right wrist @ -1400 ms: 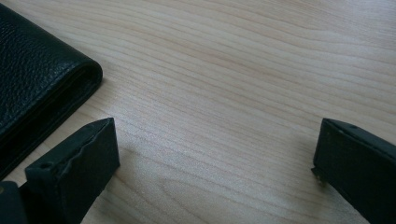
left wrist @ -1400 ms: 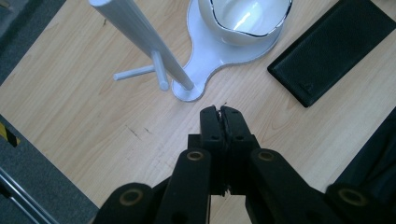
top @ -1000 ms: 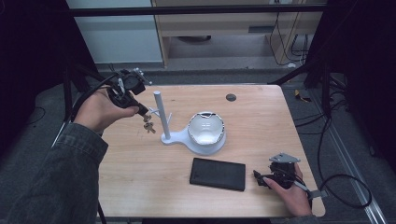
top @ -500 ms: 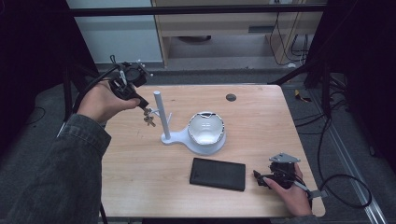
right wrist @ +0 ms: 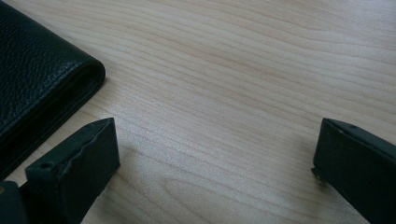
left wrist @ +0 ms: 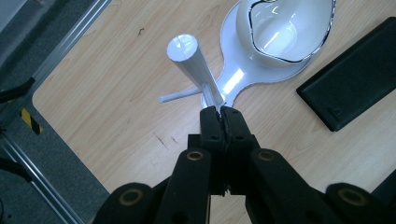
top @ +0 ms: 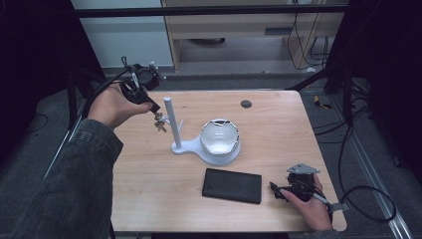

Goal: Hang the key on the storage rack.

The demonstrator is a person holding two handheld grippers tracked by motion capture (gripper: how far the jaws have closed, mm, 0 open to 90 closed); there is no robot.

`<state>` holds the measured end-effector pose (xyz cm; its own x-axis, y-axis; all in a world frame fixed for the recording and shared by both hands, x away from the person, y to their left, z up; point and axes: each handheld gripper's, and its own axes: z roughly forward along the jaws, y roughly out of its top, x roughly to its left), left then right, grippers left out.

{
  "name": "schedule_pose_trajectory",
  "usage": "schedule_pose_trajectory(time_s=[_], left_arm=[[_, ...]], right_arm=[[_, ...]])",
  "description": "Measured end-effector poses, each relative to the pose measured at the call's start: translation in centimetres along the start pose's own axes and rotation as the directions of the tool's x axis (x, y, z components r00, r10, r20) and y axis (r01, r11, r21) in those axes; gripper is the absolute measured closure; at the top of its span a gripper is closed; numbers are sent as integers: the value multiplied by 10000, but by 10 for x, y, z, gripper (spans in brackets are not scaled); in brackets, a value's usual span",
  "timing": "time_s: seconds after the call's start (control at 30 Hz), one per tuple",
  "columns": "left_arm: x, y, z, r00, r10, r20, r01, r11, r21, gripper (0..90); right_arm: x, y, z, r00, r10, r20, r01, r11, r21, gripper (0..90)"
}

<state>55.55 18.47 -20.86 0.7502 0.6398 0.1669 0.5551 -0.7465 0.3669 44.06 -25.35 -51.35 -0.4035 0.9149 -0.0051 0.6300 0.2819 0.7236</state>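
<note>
My left gripper (top: 155,108) is held above the table's left side, shut on a small bunch of keys (top: 160,123) that dangles beside the white post (top: 172,124) of a stand. In the left gripper view the shut jaws (left wrist: 221,114) point down at the post (left wrist: 196,65), and the keys are hidden under them. The stand's base carries a white bowl (top: 220,137) with a dark rim. My right gripper (top: 276,191) rests on the table at the front right, open and holding nothing (right wrist: 215,140). A black wallet (top: 232,185) lies just to its left.
The wooden table (top: 278,129) has a small dark round disc (top: 246,104) near its far edge. A thin white peg sticks sideways from the post (left wrist: 180,95). Metal frame rails and cables run along the floor on both sides.
My left gripper has lifted the keys a little and carried them up and closer to the white post. The right gripper has stayed in place.
</note>
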Motion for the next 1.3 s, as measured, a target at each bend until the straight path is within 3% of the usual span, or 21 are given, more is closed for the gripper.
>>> schedule_pose_trajectory(time_s=[0.43,0.53,0.57,0.63,1.0,1.1,1.3], left_arm=[[-9,9,10,9994,237,-258,-238,9997,-35,884],[-10,7,11,9986,246,-458,-267,9986,-458,862],[-10,5,10,9982,213,-564,-247,9979,-597,803],[-11,1,8,9988,213,-435,-247,9965,-803,775],[-28,-36,8,9986,64,-533,-168,9801,-1980,681],[-34,-41,9,9970,183,-751,-353,9723,-2309,644],[-49,-46,6,9962,445,-755,-648,9541,-2923,617]], right_arm=[[1,0,0,10000,-1,-36,1,10000,3,5],[1,0,0,10000,-1,-41,1,10000,3,4],[1,0,0,10000,-6,-42,6,10000,3,5],[1,0,0,10000,-5,-41,5,10000,3,5],[1,0,0,10000,-1,-39,1,10000,1,4],[1,0,0,10000,-5,-35,5,10000,19,4],[1,0,0,10000,-7,-35,7,10000,14,4]])
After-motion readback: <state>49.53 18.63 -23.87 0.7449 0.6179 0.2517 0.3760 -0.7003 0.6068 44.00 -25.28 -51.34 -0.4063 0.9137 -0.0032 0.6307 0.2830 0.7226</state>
